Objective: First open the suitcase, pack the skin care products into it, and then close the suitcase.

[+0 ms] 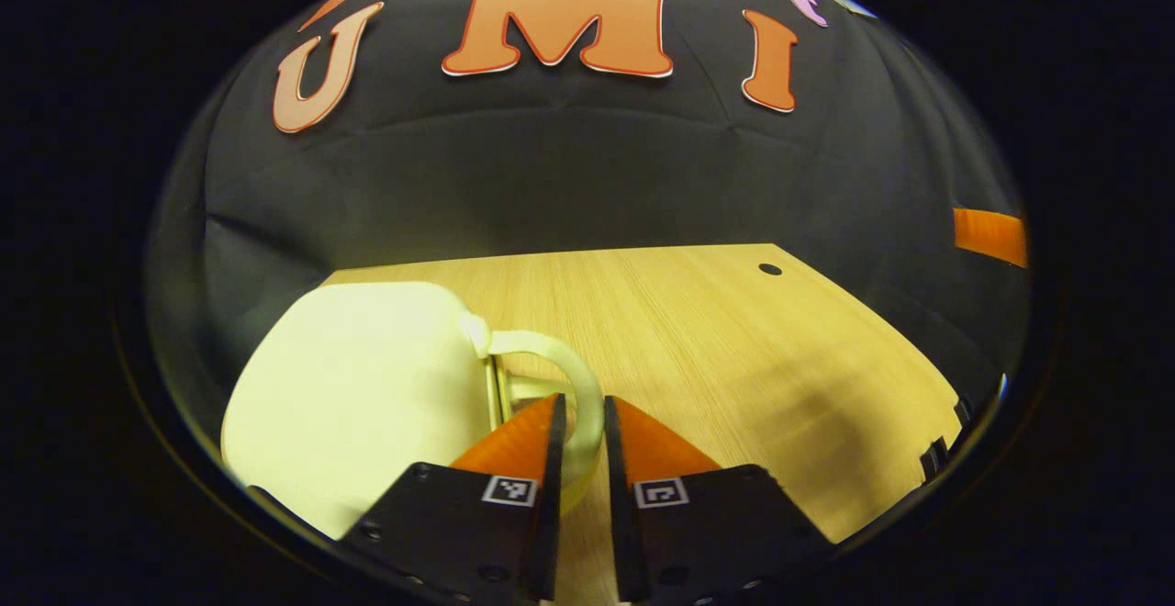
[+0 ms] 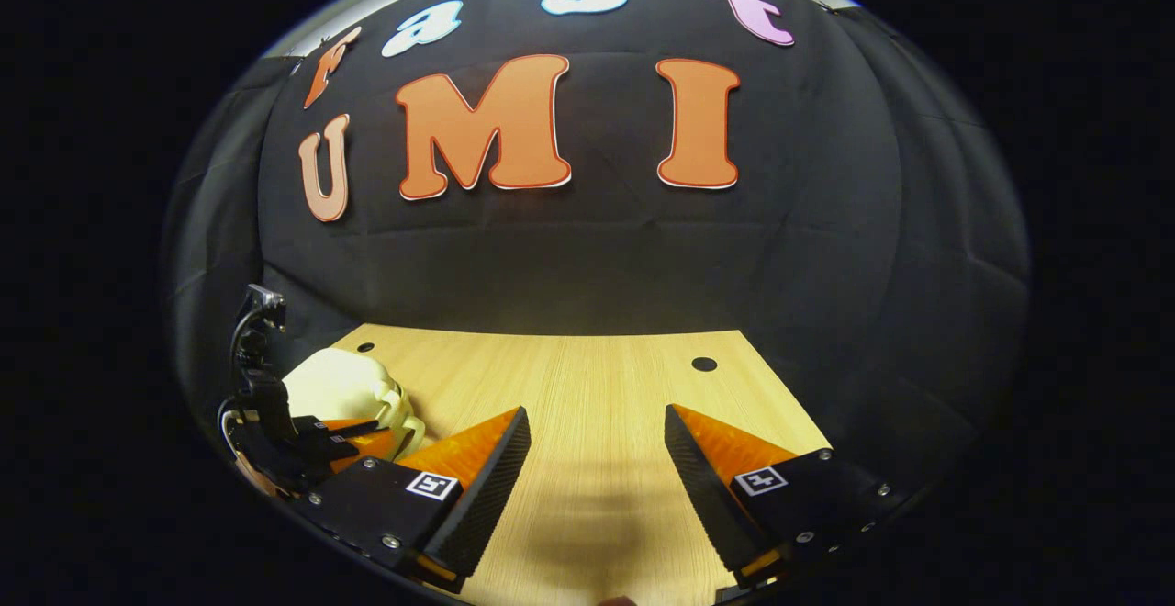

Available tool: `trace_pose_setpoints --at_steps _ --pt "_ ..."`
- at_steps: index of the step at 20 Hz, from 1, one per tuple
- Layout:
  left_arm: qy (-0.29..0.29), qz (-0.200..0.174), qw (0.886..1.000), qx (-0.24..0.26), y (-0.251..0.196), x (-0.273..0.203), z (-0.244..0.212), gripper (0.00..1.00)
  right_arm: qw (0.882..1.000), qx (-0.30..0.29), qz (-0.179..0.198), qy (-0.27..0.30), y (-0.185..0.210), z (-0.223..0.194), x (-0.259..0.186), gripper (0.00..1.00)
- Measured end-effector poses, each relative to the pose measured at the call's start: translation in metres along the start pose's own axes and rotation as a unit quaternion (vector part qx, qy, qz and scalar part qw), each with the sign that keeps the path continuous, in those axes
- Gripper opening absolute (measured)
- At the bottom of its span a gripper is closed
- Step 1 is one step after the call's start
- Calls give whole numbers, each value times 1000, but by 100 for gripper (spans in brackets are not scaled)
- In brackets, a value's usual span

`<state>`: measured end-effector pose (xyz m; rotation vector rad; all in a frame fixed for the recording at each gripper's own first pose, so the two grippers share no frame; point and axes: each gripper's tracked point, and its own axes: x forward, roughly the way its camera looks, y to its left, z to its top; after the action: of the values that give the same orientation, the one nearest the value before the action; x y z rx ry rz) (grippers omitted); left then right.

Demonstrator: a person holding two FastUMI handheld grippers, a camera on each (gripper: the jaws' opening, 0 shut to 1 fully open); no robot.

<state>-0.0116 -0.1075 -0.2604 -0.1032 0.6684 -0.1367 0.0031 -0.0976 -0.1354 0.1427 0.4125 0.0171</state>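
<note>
- Right now your left gripper point(image 1: 580, 422) has its jaws pulled close together around the handle point(image 1: 569, 376) of the suitcase point(image 1: 358, 395).
- Both fingers sit tight on the curved handle, one on each side of it, so the jaws are clenched on the handle.
- The suitcase is a small, pale, cream one. It lies shut on the wooden surface point(image 1: 734, 349), just to the left of your left jaws.
- Its handle is a thin loop that sticks out from the side of the case and runs straight down between those jaws.
- Ahead of your left jaws and off to their right, the surface is bare wood with one small dark hole point(image 1: 769, 269) far in front.
- Your right gripper point(image 2: 597, 450) has its jaws spread wide apart, and they grip nothing.
- Between your right jaws you see just plain wood, with a soft shadow on it close to the jaws.
- From the right gripper view, the suitcase point(image 2: 340, 386) sits far off to the left of the right jaws, well apart from them.
- In that same view your left gripper point(image 2: 353, 436) is at the suitcase handle, with its dark body and cables standing up beside the case.
- Two small dark holes point(image 2: 704, 364) sit at the far end of the surface, ahead of your right jaws.
- Behind the surface hangs the black cloth wall point(image 2: 597, 248).
</note>
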Motion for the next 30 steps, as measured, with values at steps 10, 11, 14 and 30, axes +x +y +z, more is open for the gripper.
trace_pose_setpoints --at_steps 10,11,14,30 --pt "-103 -2 995 12 -33 -40 102 86 998 -11 -13 -64 -9 40 -1 94" --pt "-125 -2 992 13 -38 -52 121 90 997 -14 -15 -75 -10 48 -3 94" --pt "-166 1 986 15 -53 -74 171 95 994 -21 -16 -106 -6 73 -7 94" --pt "-293 59 953 42 -55 -146 234 100 982 -51 17 -181 22 115 -14 94"
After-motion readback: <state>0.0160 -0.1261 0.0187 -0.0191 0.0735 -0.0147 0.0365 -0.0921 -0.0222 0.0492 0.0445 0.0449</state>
